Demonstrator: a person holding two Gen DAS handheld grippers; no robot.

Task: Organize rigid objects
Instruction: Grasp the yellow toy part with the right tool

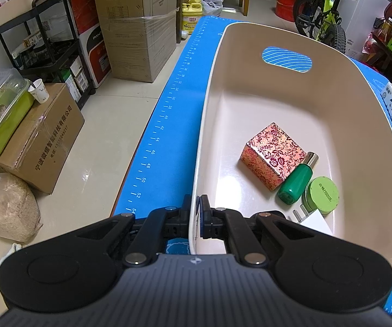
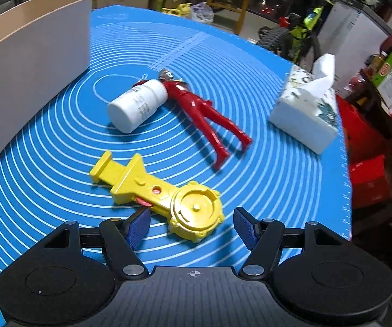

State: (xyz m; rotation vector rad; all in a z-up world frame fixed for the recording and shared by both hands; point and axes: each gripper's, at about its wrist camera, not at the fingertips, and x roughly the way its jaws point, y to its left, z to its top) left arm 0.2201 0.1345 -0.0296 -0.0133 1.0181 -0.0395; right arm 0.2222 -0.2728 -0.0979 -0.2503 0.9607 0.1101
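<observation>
I have my left gripper (image 1: 195,212) clamped on the near wall of the beige plastic bin (image 1: 277,87), one finger outside and one inside the rim, so the bin is steadied on the blue silicone mat (image 2: 250,81). Inside it already lie a floral-patterned box (image 1: 273,155), a green bottle with a silver cap (image 1: 296,181), a round green tin (image 1: 322,194) and a white plug adapter (image 1: 309,218), so I judge the sorting partly done. My right gripper (image 2: 193,227) has its fingers spread wide apart and holds nothing; it hovers just short of the round head of the yellow toy launcher (image 2: 163,193), which looks like my next pick. The head sits between my blue pads (image 2: 138,227), slightly toward the left one, so I would need to go forward and down a little before closing, and the flat plastic may slip if I catch only its scalloped edge. Beyond it, a white pill bottle (image 2: 136,105) lies on its side touching a red toy figure (image 2: 201,114); both wait on the mat. A tissue pack (image 2: 305,109) sits near the mat's right edge, well apart from my path. The bin's outer wall rises on my left, with open mat between it and the launcher, leaving room to lift and swing over the rim.
</observation>
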